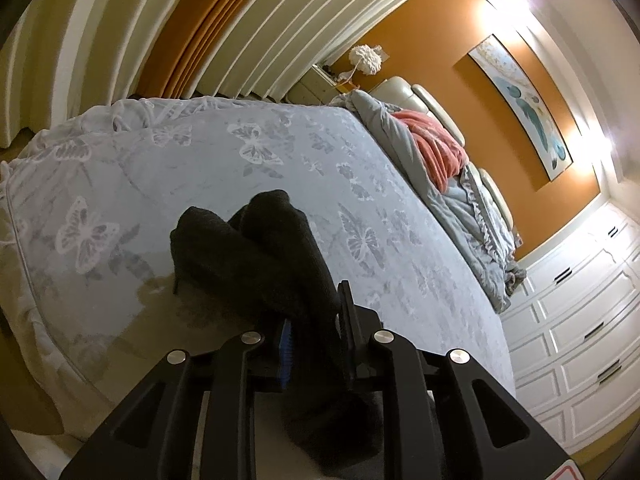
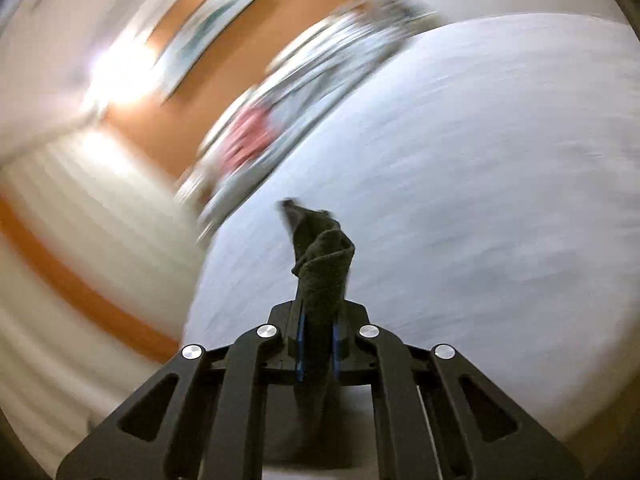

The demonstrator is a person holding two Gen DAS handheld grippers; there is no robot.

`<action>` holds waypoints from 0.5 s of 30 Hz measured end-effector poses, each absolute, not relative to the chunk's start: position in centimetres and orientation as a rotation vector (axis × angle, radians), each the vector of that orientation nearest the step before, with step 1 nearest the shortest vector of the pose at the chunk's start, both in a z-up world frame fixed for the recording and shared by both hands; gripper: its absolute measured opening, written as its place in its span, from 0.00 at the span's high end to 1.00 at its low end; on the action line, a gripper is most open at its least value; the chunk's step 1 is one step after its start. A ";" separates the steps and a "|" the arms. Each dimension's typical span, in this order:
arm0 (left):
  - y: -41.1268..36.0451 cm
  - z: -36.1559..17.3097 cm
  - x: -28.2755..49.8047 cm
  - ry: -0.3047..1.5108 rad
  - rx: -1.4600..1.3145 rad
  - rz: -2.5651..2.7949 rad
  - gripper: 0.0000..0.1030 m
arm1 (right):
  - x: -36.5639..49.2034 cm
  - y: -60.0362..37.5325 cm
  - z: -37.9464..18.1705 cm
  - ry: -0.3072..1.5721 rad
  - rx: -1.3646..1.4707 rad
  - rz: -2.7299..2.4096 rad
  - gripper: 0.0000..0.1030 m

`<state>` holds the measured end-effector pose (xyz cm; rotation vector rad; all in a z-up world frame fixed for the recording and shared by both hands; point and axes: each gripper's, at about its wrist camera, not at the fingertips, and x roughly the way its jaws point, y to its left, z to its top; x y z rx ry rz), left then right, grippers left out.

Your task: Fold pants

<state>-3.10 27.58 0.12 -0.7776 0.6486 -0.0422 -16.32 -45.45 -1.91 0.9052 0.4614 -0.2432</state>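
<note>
Both sets of fingers are clamping dark cloth: my left gripper (image 1: 316, 344) is pinching a thick bunch of the pants (image 1: 256, 256), and my right gripper (image 2: 318, 344) is squeezing a narrower twisted strip of the same fabric that is standing up between its blue pads (image 2: 301, 336). I am holding the pants up over the bed (image 1: 192, 160), above its butterfly-patterned cover, with rumpled bedding (image 1: 448, 168) lying far off by the headboard. My right view is smearing with motion, so I am judging that hand to be swinging fast. From here, the twisted strip could be slipping out of the right pads if I am jerking too hard, and the bunched left grip could be laying the legs down crooked, since neither hold looks flat or aligned.
</note>
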 end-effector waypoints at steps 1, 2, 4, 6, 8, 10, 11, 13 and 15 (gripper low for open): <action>27.3 0.2 -3.1 0.640 -0.782 -0.042 0.84 | -18.4 -48.2 -3.3 0.466 0.941 -0.315 0.92; 27.0 0.4 -3.1 0.635 -0.781 -0.042 0.83 | -19.7 -50.0 -4.6 0.478 0.970 -0.361 0.92; 26.2 0.7 -3.0 0.620 -0.772 -0.046 0.83 | -20.9 -52.3 -7.2 0.531 1.000 -0.411 0.92; 25.2 1.1 -2.9 0.609 -0.747 -0.045 0.82 | -21.0 -53.2 -9.2 0.578 1.010 -0.441 0.92; 24.6 1.3 -2.8 0.597 -0.735 -0.047 0.82 | -20.4 -53.1 -9.4 0.582 0.990 -0.453 0.92; 23.9 1.5 -2.8 0.586 -0.727 -0.058 0.82 | -20.1 -52.7 -7.7 0.547 0.961 -0.421 0.92; 23.7 1.6 -2.8 0.580 -0.723 -0.061 0.82 | -19.4 -51.8 -6.3 0.531 0.935 -0.400 0.92; 23.6 1.7 -2.8 0.574 -0.719 -0.074 0.82 | -17.7 -48.3 -1.9 0.489 0.841 -0.278 0.92; 23.7 1.7 -2.8 0.572 -0.726 -0.085 0.82 | -14.9 -42.8 2.6 0.465 0.701 -0.128 0.92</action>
